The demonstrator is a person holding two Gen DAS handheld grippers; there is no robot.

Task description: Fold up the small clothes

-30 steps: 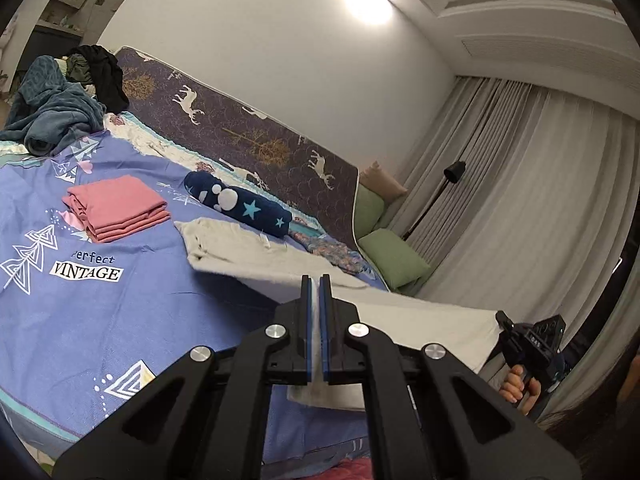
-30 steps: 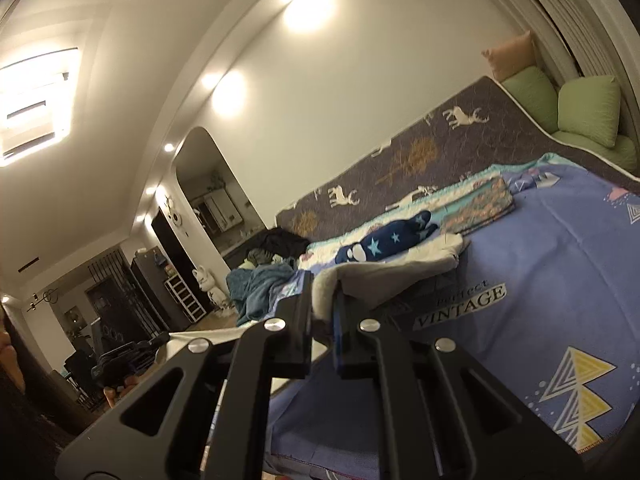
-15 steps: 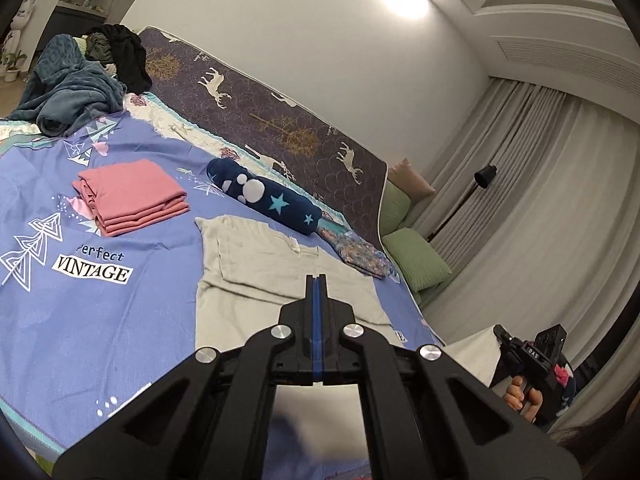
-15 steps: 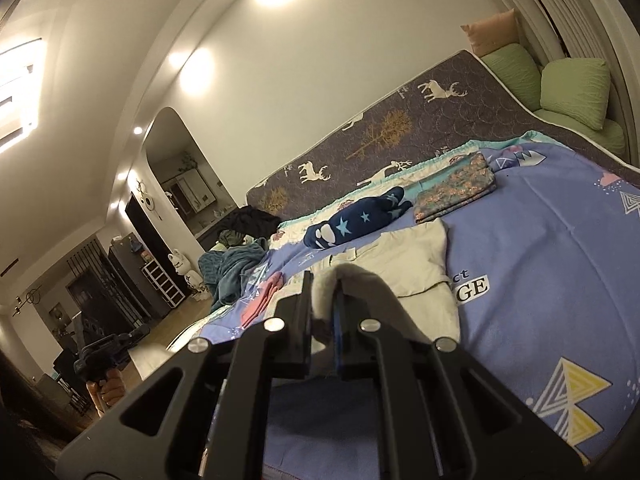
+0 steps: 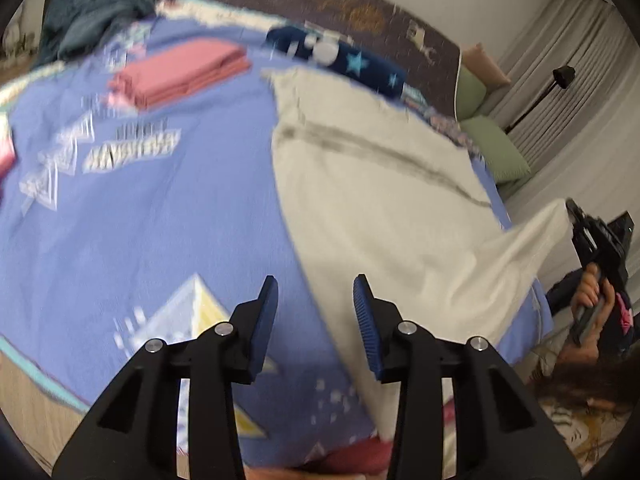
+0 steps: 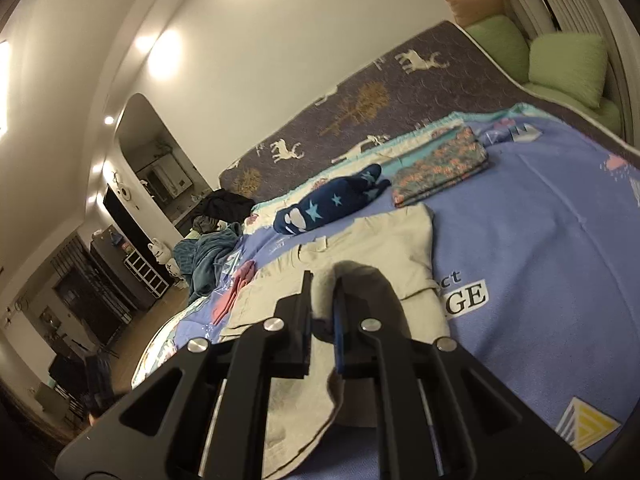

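Note:
A beige shirt (image 5: 372,184) lies spread on the blue bedspread (image 5: 160,220). My left gripper (image 5: 316,300) is open and empty, just above the shirt's near left edge. My right gripper (image 6: 323,296) is shut on a fold of the beige shirt (image 6: 384,248) and holds its near corner lifted. The right gripper also shows at the far right of the left wrist view (image 5: 576,216), holding that raised corner.
A folded pink stack (image 5: 180,70), a navy star-print roll (image 5: 340,58) and a folded floral cloth (image 6: 440,168) lie near the headboard. A teal blanket heap (image 5: 92,12) sits at the far left. Green pillows (image 6: 564,64) are at the right.
My left gripper has opened and let go of the shirt, and it tilted down toward the bed. The shirt's left side now lies flat. The right gripper still holds its corner.

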